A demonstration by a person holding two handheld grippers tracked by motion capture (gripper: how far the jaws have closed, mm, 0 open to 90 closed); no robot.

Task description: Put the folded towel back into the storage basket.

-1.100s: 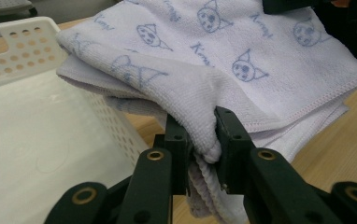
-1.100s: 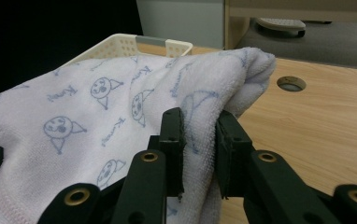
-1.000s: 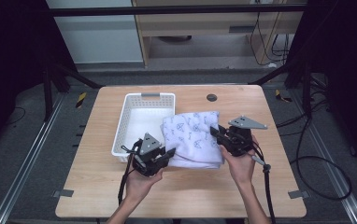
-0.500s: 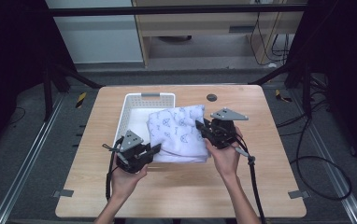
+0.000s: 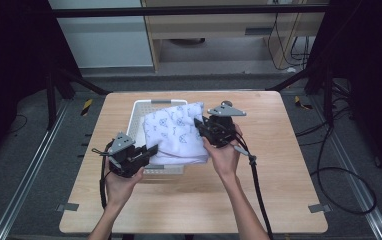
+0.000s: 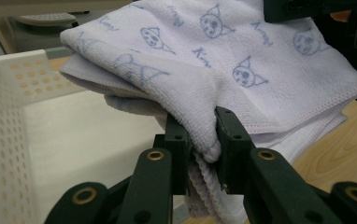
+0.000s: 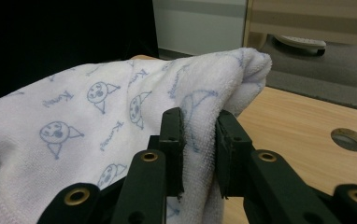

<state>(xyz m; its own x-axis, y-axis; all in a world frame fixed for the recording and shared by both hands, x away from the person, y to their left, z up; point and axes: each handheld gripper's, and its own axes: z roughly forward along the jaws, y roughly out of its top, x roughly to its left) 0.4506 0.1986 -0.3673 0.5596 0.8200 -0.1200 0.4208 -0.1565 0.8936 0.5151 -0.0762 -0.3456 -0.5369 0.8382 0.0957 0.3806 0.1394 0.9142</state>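
Note:
A folded white towel printed with pale blue cat faces hangs lifted over the white perforated basket on the wooden table. My left gripper pinches the towel's near left edge; in the left gripper view its jaws are shut on a fold of the towel with the basket beneath. My right gripper grips the towel's right side; in the right gripper view the towel is squeezed between its jaws. Most of the basket floor is hidden under the cloth.
The wooden table has bare room at the right and front. A round hole sits in the tabletop at the far right. A grey plate tops the right gripper; cables trail toward the front edge.
Both grippers have carried the towel leftward and a little upward, from the table right of the basket to over the basket. Both grips stayed shut on it.

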